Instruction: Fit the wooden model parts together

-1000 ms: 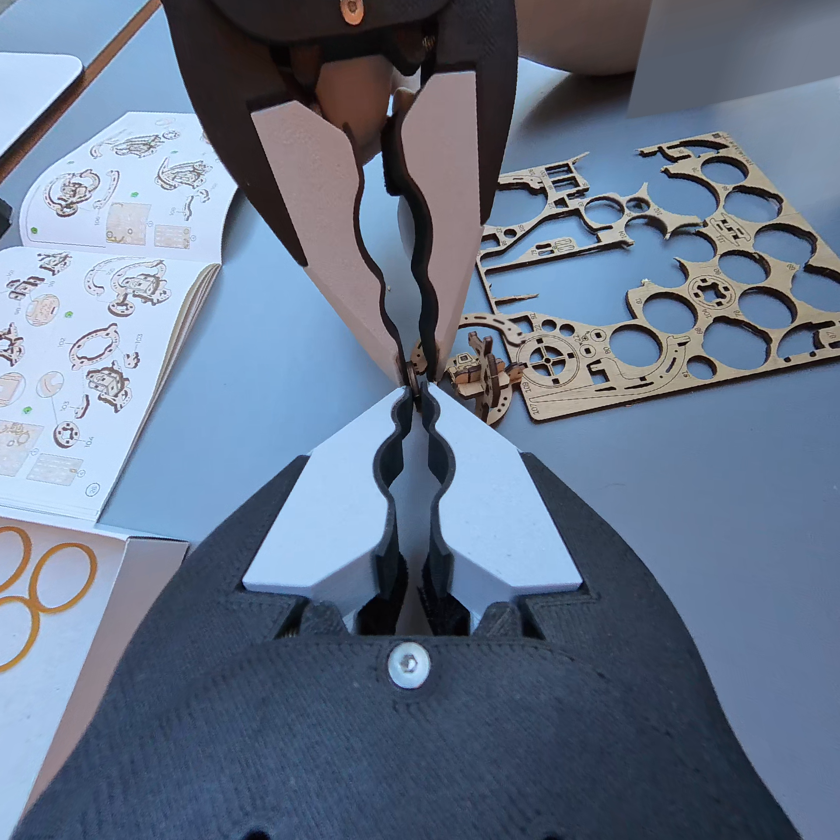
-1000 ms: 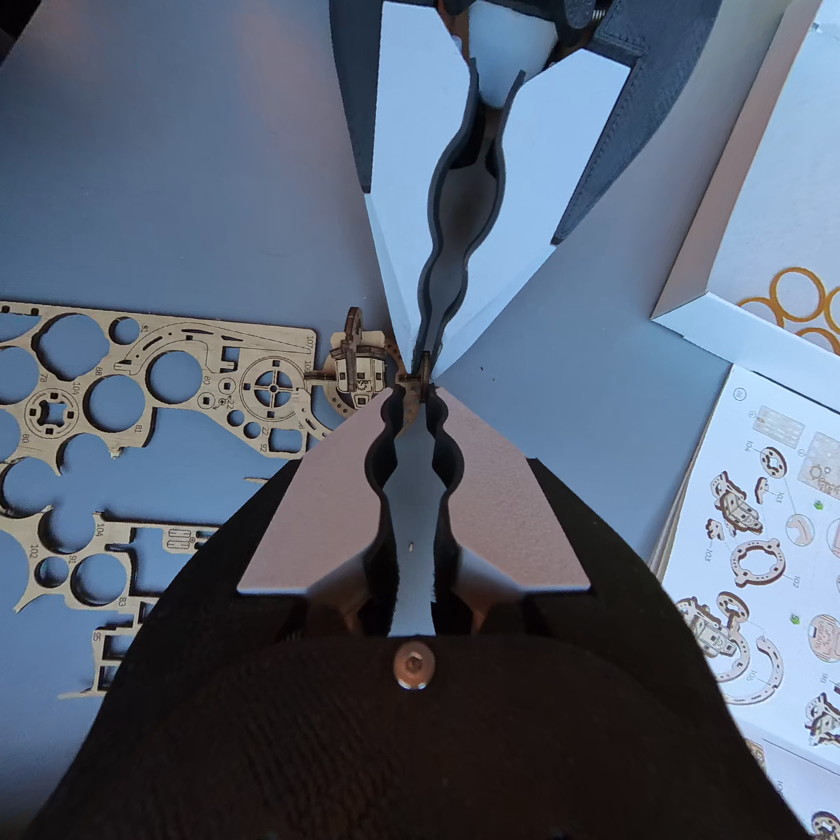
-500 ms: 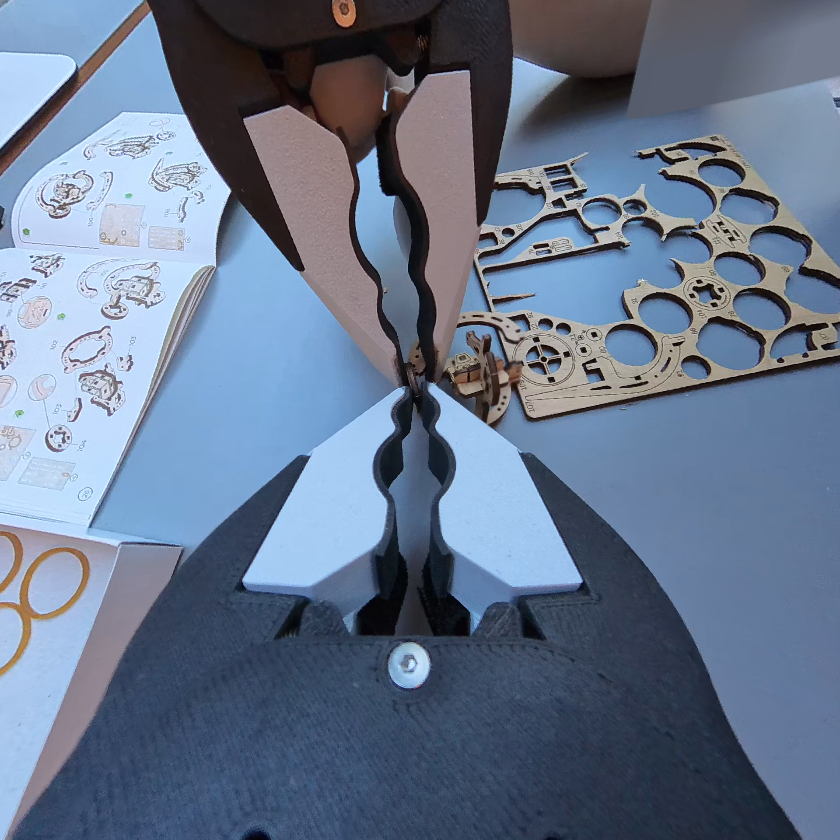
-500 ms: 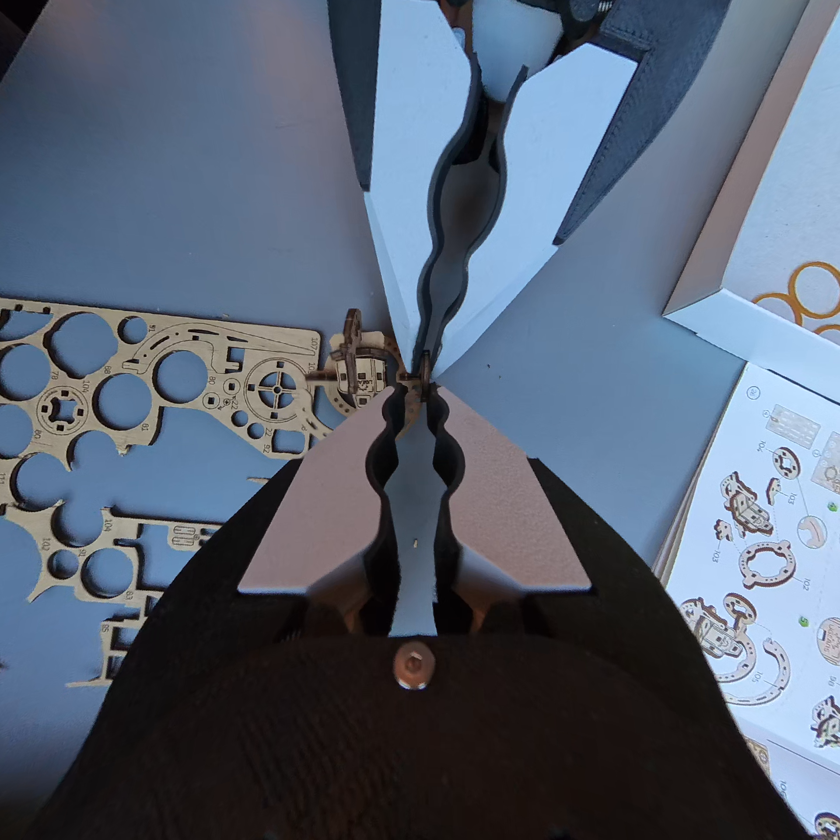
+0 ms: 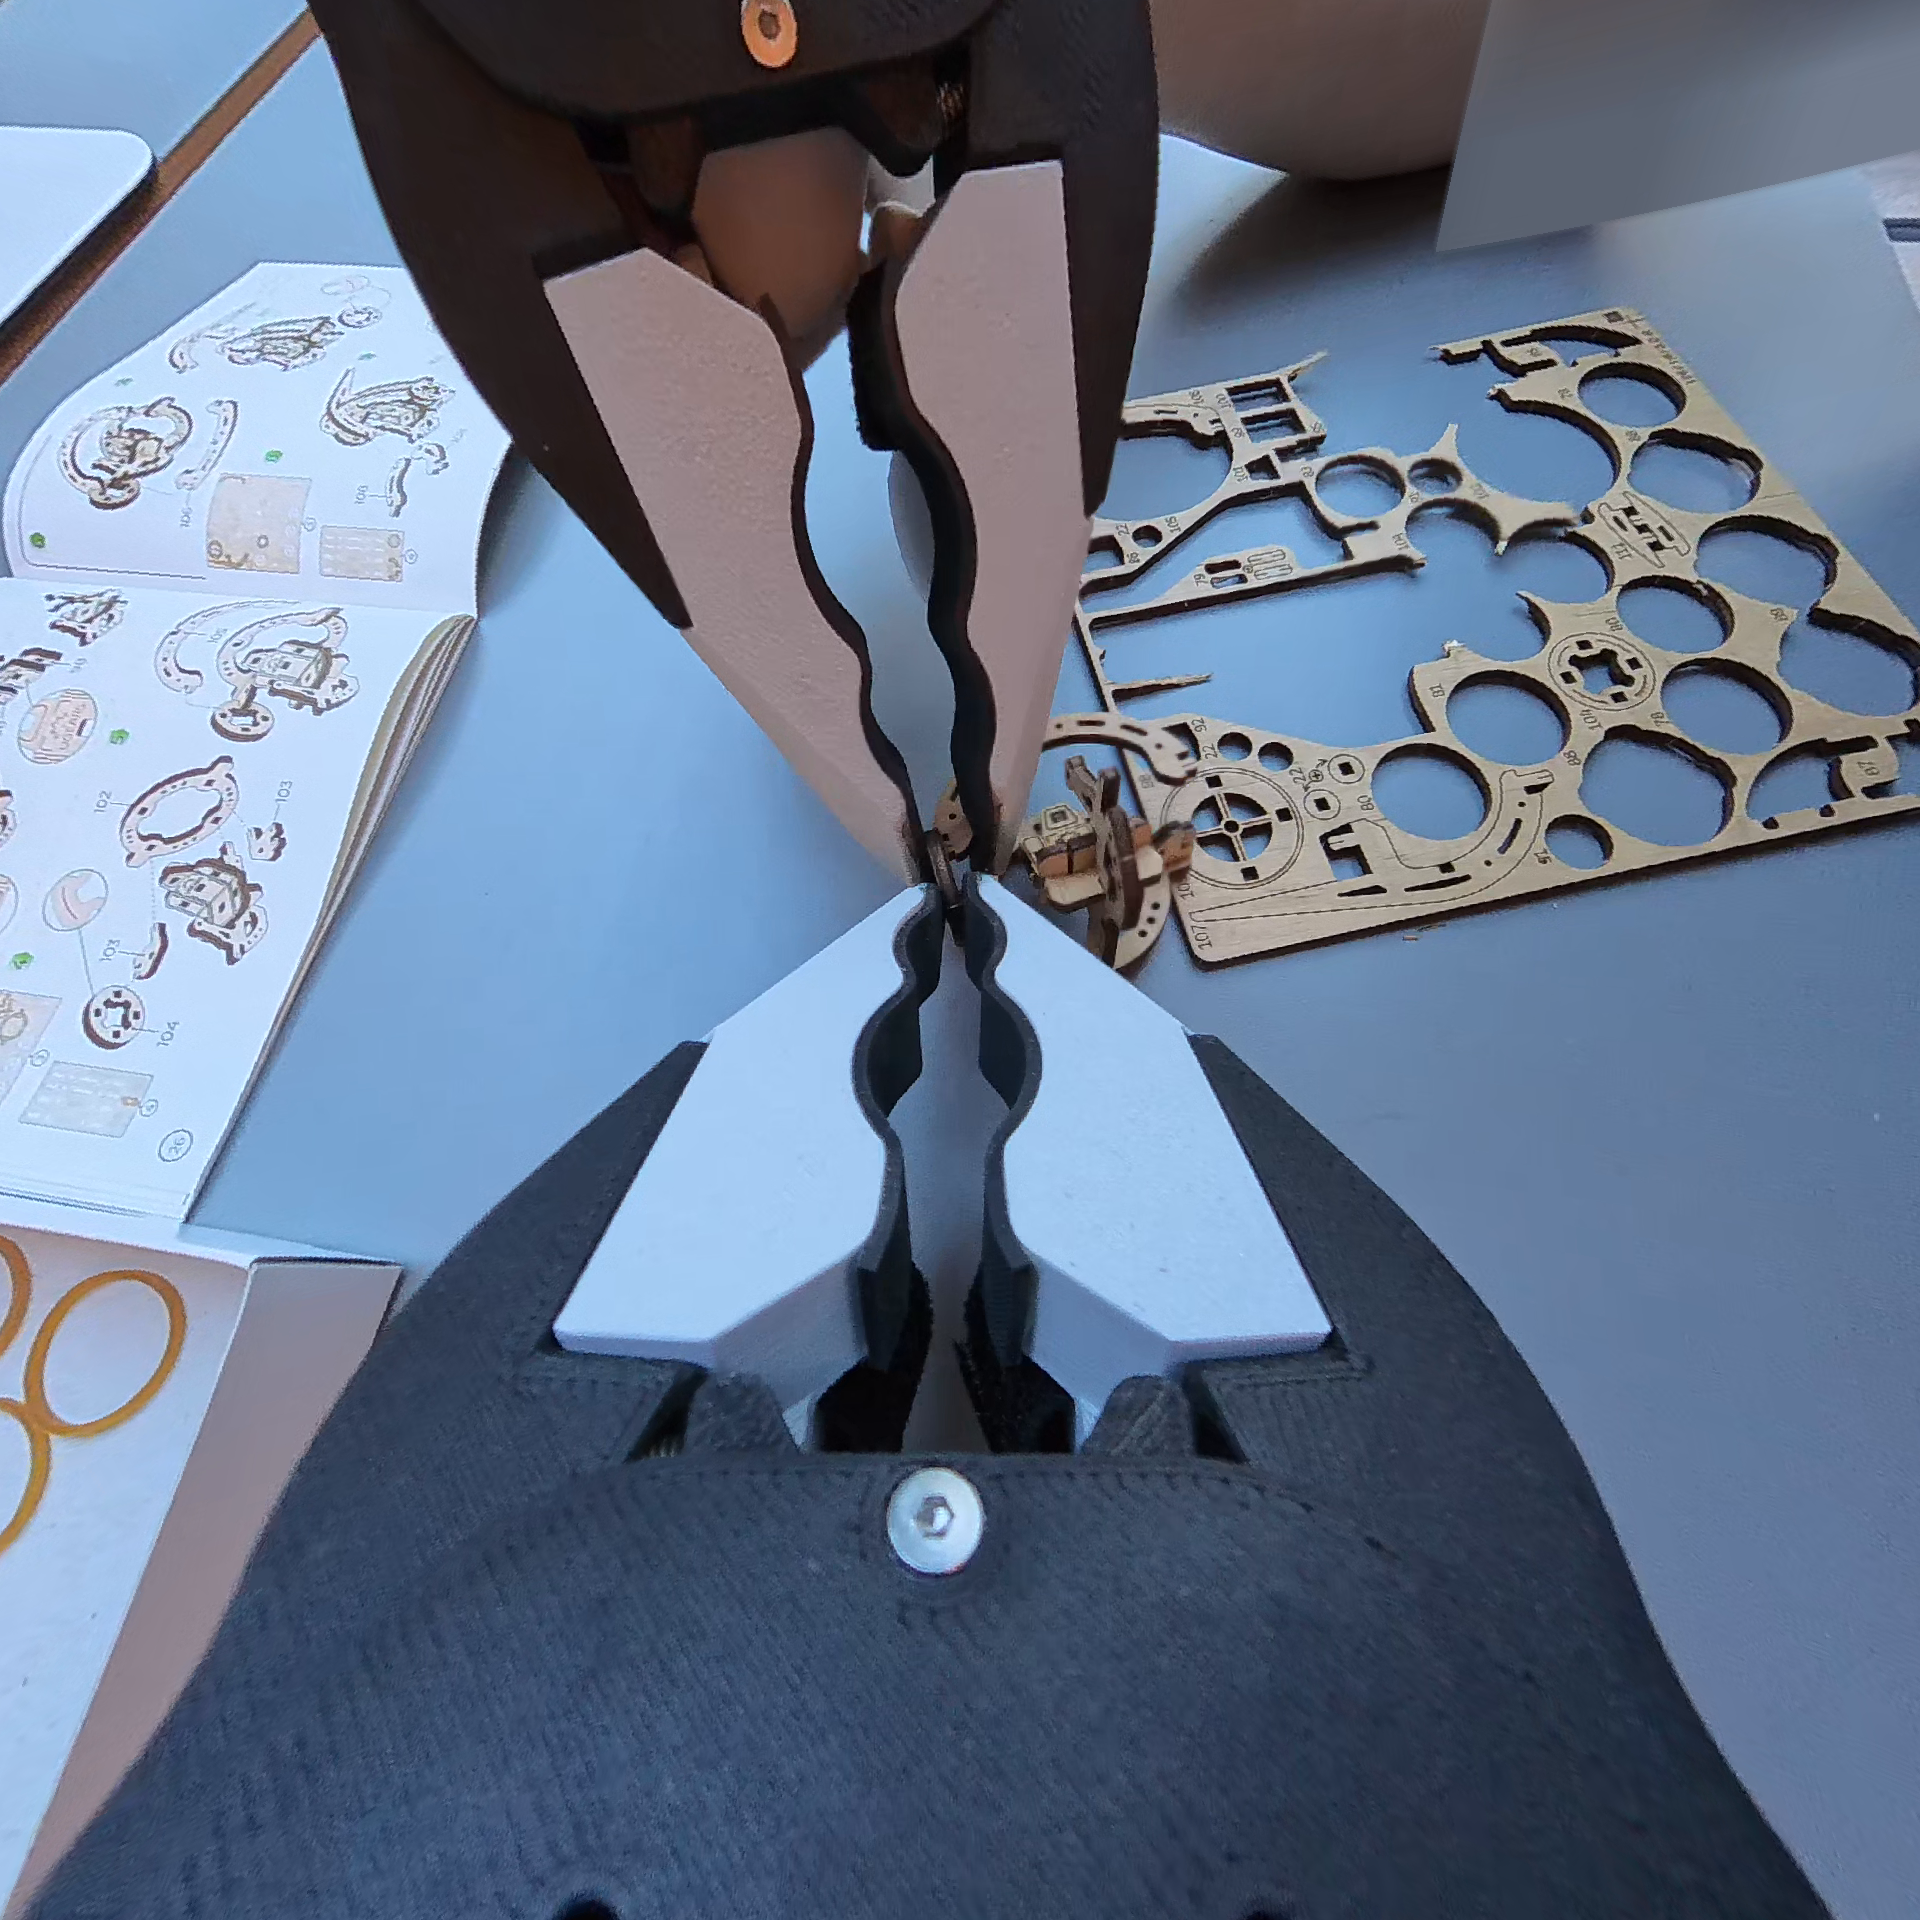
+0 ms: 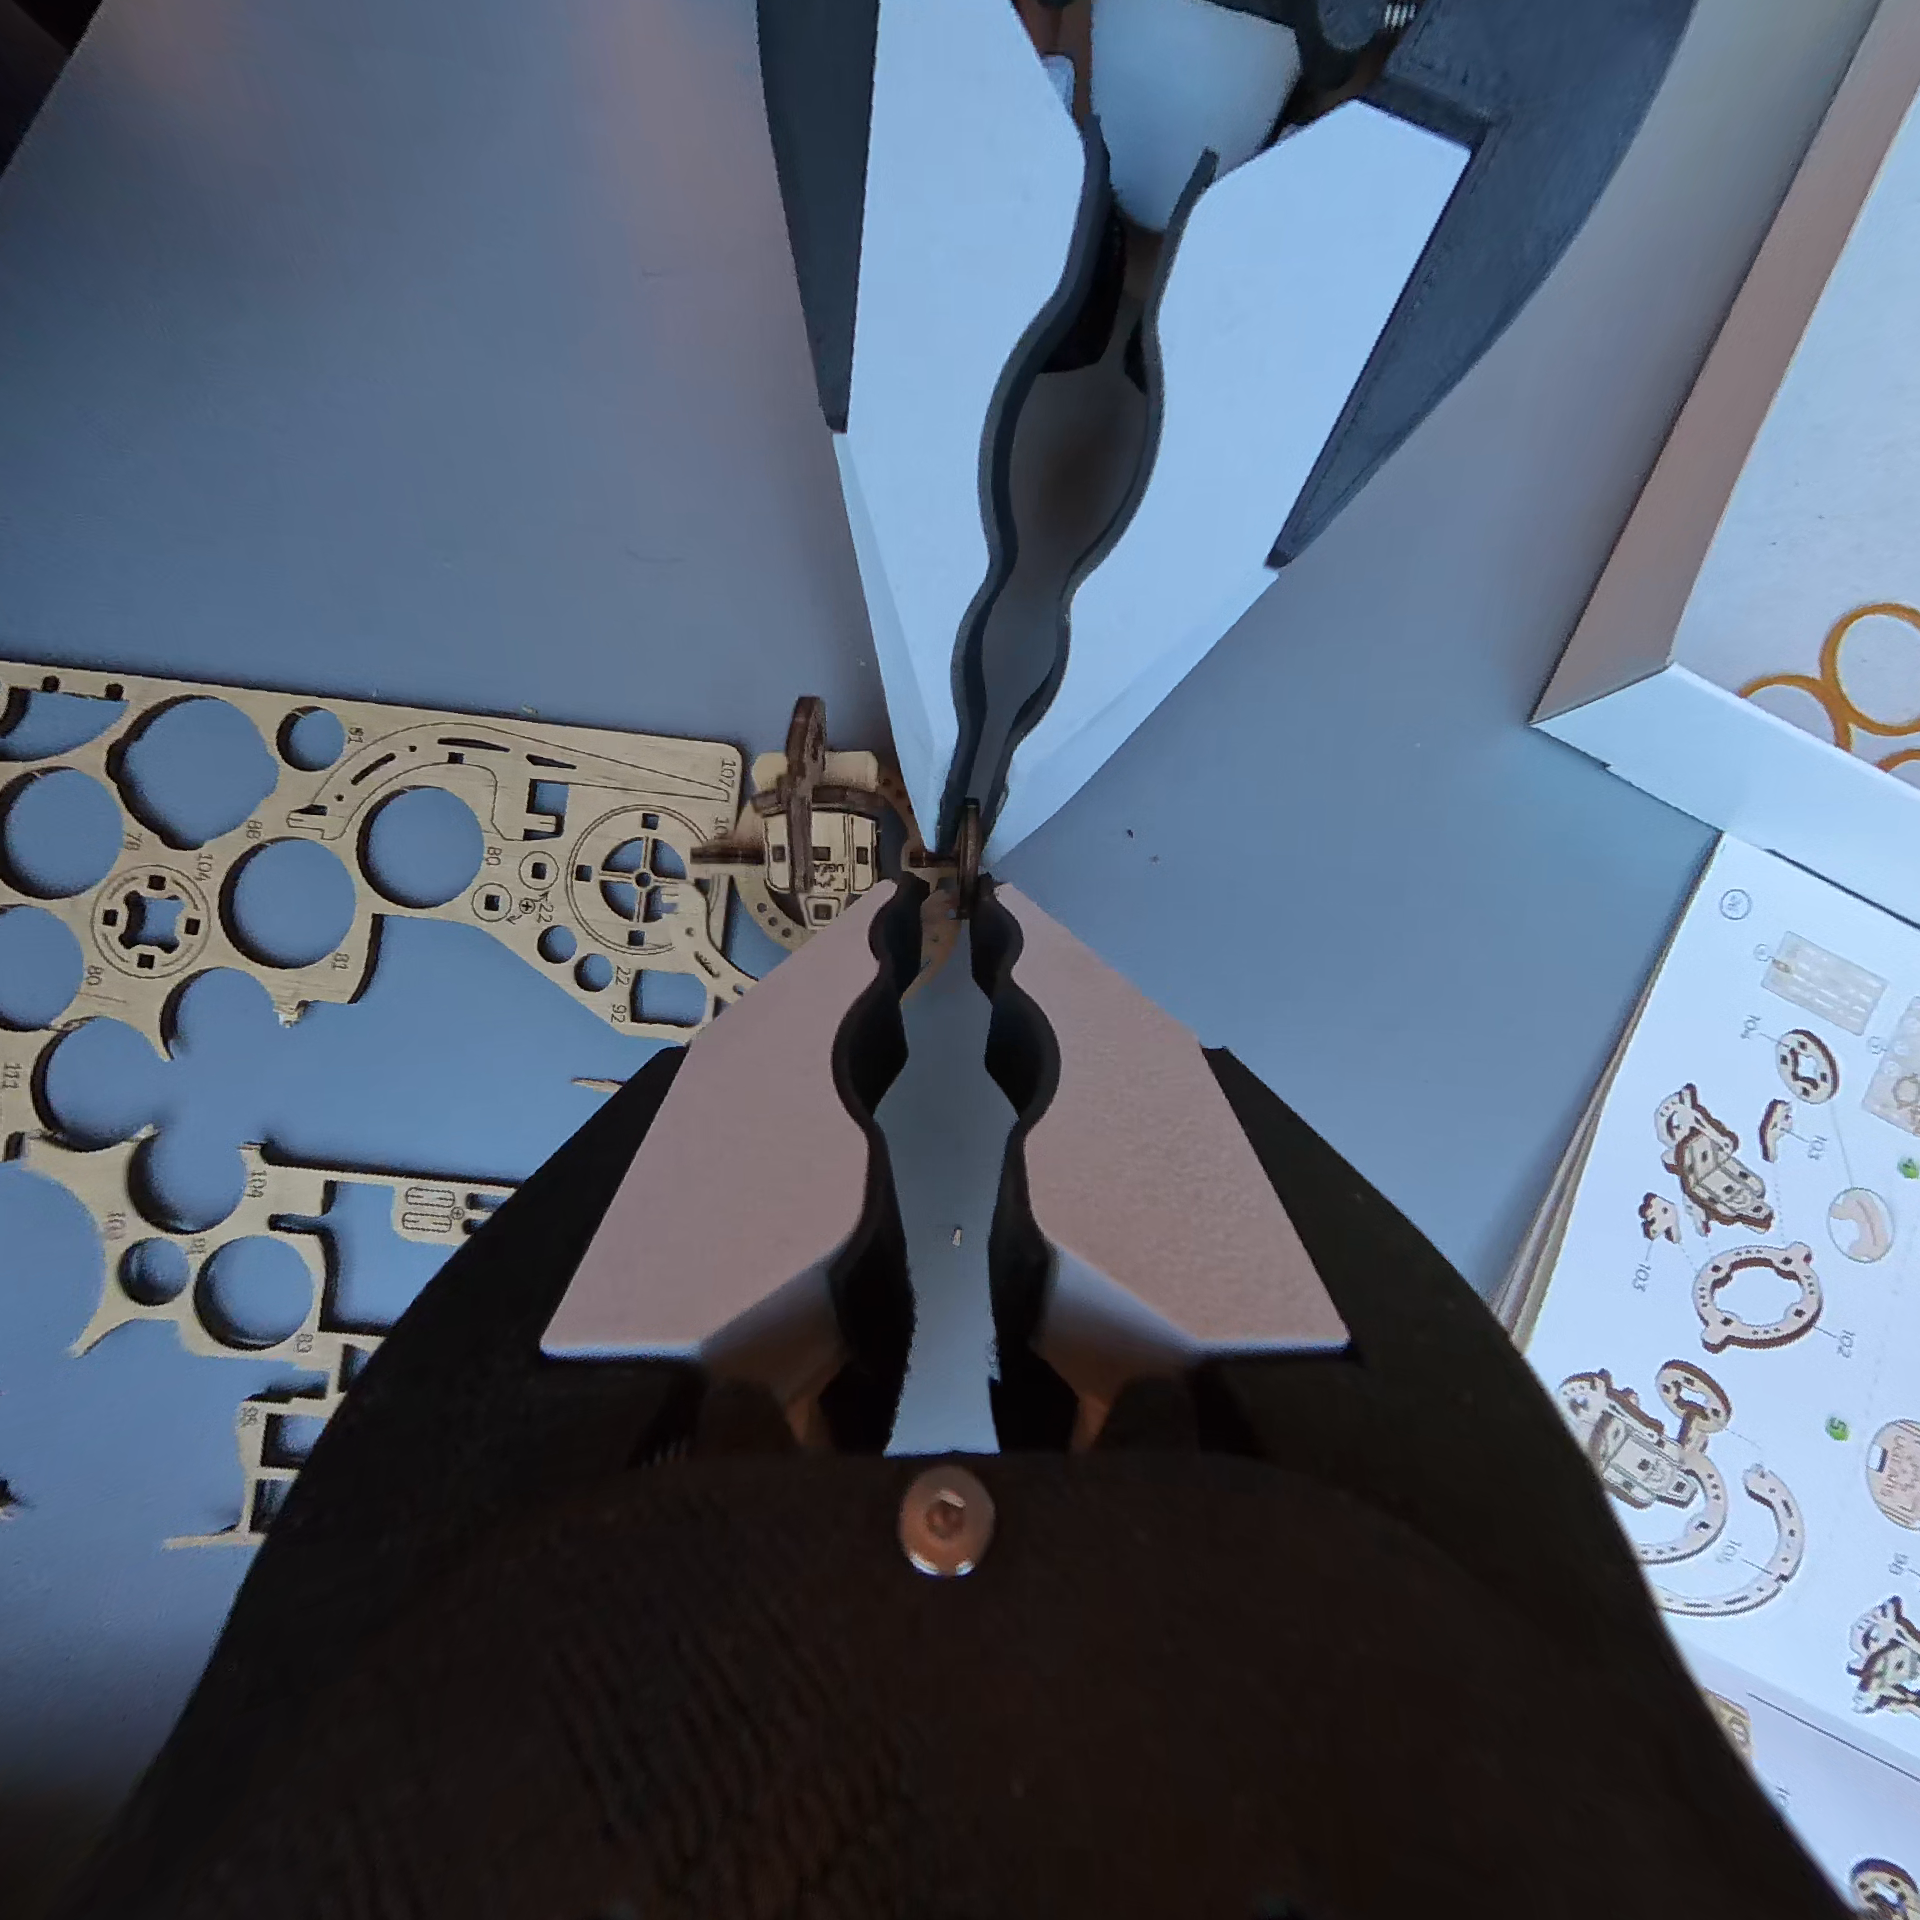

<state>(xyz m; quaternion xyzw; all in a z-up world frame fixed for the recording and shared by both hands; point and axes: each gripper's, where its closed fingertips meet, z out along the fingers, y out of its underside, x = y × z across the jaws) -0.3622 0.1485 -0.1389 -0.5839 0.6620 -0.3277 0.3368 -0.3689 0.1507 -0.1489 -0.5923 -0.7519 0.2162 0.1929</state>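
My left gripper [image 5: 948, 902] and right gripper [image 6: 940, 902] meet tip to tip just above the grey table. The left gripper is shut on a small dark wooden disc [image 6: 968, 842], seen edge-on. The right gripper is shut on a small light wooden piece [image 6: 938, 925]. The two parts touch where the tips meet [image 5: 948, 864]. The right gripper [image 5: 954, 831] comes from the top of the left wrist view, the left gripper [image 6: 961, 826] from the top of the right wrist view. A part-built wooden model [image 5: 1101, 862] lies beside the tips, also in the right wrist view [image 6: 821, 847].
A punched-out plywood sheet [image 5: 1507, 644] lies flat beyond the model, also in the right wrist view [image 6: 312, 914]. An open instruction booklet [image 5: 208, 727] and a white box lid [image 5: 156, 1455] with orange rings lie on the other side, booklet [image 6: 1766, 1247] and lid [image 6: 1818, 468]. My left and right fingertips are right by each other.
Both grippers stay shut and tip to tip on the small parts. The right gripper has shifted slightly left in the left wrist view. The table scene has drifted a little.
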